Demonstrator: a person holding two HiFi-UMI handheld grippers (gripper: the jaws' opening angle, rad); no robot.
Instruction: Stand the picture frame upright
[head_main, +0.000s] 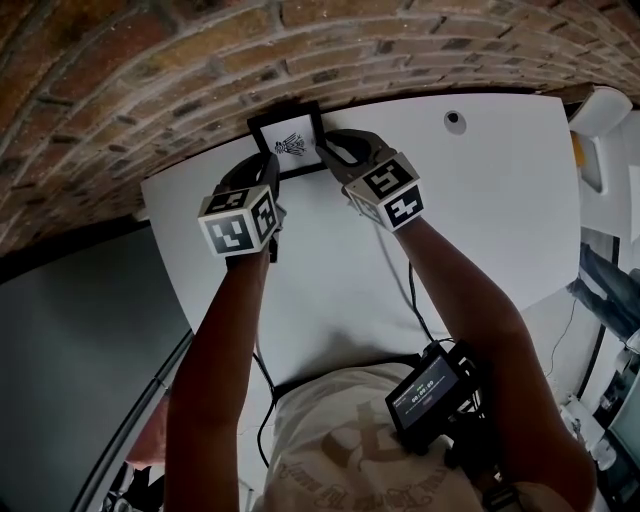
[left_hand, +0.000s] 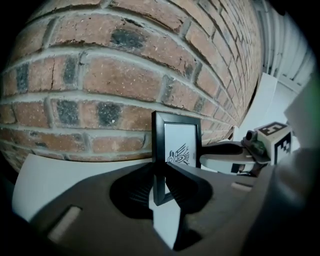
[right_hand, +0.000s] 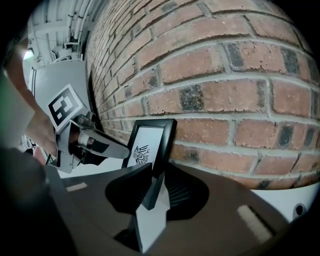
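Observation:
A black picture frame (head_main: 288, 140) with a small bird-like drawing stands upright on the white table (head_main: 480, 200), close to the brick wall (head_main: 150, 80). My left gripper (head_main: 260, 168) is shut on its left edge; in the left gripper view that edge (left_hand: 159, 165) sits between the jaws (left_hand: 160, 174). On the frame's right edge my right gripper (head_main: 335, 152) is shut; in the right gripper view the jaws (right_hand: 155, 177) close on the frame (right_hand: 148, 145). Each gripper view also shows the other gripper across the frame.
The wall runs right behind the frame along the table's far edge. A round cable hole (head_main: 454, 118) lies in the table at the back right. A cable (head_main: 412, 295) trails over the table toward the person. White furniture (head_main: 600, 110) stands at the far right.

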